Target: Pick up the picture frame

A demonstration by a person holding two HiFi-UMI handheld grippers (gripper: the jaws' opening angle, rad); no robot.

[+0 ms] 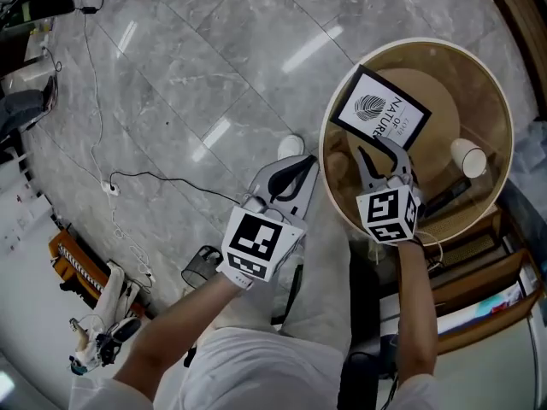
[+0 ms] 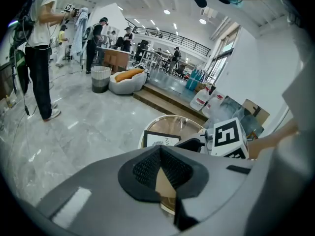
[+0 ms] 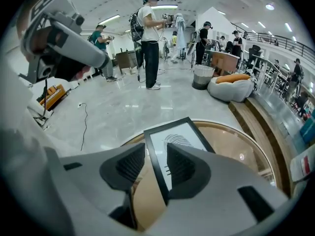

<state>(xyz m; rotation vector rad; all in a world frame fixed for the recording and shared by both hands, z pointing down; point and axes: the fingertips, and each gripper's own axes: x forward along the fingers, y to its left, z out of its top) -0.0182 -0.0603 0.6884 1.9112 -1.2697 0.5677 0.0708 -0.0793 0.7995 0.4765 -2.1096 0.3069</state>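
The picture frame (image 1: 380, 107) is black-edged with a white print and lies tilted over a round glass table (image 1: 427, 45). My right gripper (image 1: 383, 154) is at the frame's near edge. In the right gripper view the frame's black border (image 3: 153, 151) runs between the two pads, and the jaws are shut on it. My left gripper (image 1: 295, 165) hovers over the floor just left of the table. Its pads (image 2: 147, 168) meet with nothing between them. From the left gripper view the frame (image 2: 160, 139) shows beyond the jaws.
A white cup (image 1: 468, 156) and a dark stick-like object (image 1: 444, 196) are on the table's right side. A wooden shelf (image 1: 479, 272) stands at the right. A cable (image 1: 128, 178) trails across the marble floor, and a black mesh basket (image 1: 201, 267) sits near my feet. People stand far off.
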